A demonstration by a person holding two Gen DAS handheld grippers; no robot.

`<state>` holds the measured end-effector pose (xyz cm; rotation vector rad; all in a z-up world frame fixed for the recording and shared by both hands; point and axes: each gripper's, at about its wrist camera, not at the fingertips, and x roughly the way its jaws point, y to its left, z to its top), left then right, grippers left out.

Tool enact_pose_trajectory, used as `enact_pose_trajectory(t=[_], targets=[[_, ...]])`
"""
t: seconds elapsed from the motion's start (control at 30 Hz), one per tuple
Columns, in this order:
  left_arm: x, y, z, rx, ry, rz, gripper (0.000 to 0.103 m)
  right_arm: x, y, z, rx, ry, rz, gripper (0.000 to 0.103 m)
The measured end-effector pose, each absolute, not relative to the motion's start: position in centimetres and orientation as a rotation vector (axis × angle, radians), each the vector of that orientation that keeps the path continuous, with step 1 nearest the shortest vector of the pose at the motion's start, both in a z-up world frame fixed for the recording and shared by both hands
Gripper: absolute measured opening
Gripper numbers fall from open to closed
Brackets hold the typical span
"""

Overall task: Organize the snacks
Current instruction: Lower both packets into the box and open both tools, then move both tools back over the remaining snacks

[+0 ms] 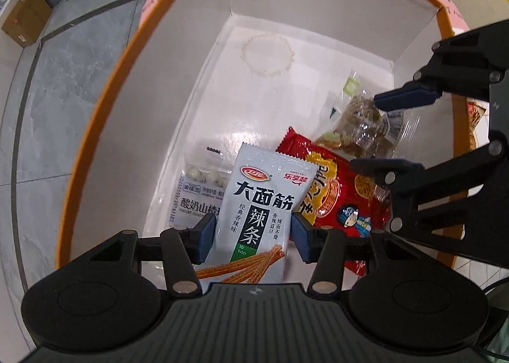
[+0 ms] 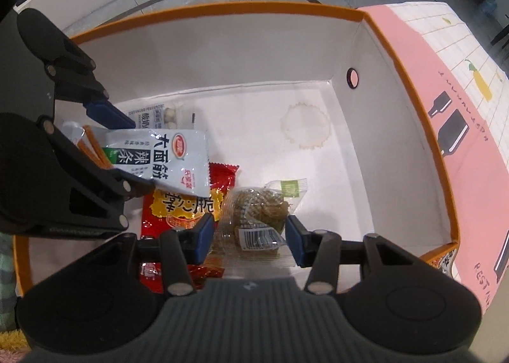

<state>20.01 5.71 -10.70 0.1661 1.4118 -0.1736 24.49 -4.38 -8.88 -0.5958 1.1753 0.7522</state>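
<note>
Snacks lie inside the orange-rimmed box (image 1: 178, 54). The left hand-held gripper (image 1: 253, 237) pinches the white spicy-strip packet (image 1: 257, 213) between its blue pads, above the red packet (image 1: 343, 197) and the yogurt-ball packet (image 1: 197, 191) (partly hidden). The right hand-held gripper (image 2: 249, 240) clasps the clear-wrapped brown snack (image 2: 254, 219), low in the box, beside the red packet.

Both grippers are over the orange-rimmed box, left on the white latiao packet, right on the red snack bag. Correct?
Not quite. The right gripper is on the clear-wrapped snack, not the red snack bag, as the right wrist view shows. The left gripper does hold the white latiao packet over the orange-rimmed box.
</note>
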Motion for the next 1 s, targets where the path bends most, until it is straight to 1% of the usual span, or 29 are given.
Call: enact_pose_trajectory(t=[0.1,0.27,0.33,0.37,0.43,0.5,0.73,1.0], targets=[[20.0,5.2,-10.9,0.184,1.416,-0.178,0.060,24.8,-4.4,-9.5,-0.601,1.190,0.741,0.048],[19.9,5.5,-10.6,0.189,1.415,-0.180,0.067,24.9,-4.3,-9.8,-0.591,1.192,0.734,0.049],[19.7,5.6,-10.3,0.199,1.408,-0.177,0.073,24.8,-4.5,-9.6,-0.587,1.187,0.734,0.053],[19.6,5.5,-10.2,0.203,1.399,-0.174,0.074,24.7,-4.5,-9.3,-0.586,1.181,0.733,0.057],[19.4,5.3,-9.6,0.207,1.385,-0.169,0.078,24.4,-4.6,-8.6,-0.589,1.165,0.729,0.058],[19.2,5.3,-8.9,0.205,1.373,-0.166,0.079,24.2,-4.6,-8.1,-0.588,1.153,0.726,0.060],[18.2,5.3,-5.9,0.215,1.313,-0.158,0.079,23.0,-5.2,-5.4,-0.590,1.087,0.719,0.060],[16.1,4.3,-1.0,0.219,1.167,-0.145,0.079,20.5,-6.8,-1.2,-0.576,0.992,0.695,0.060]])
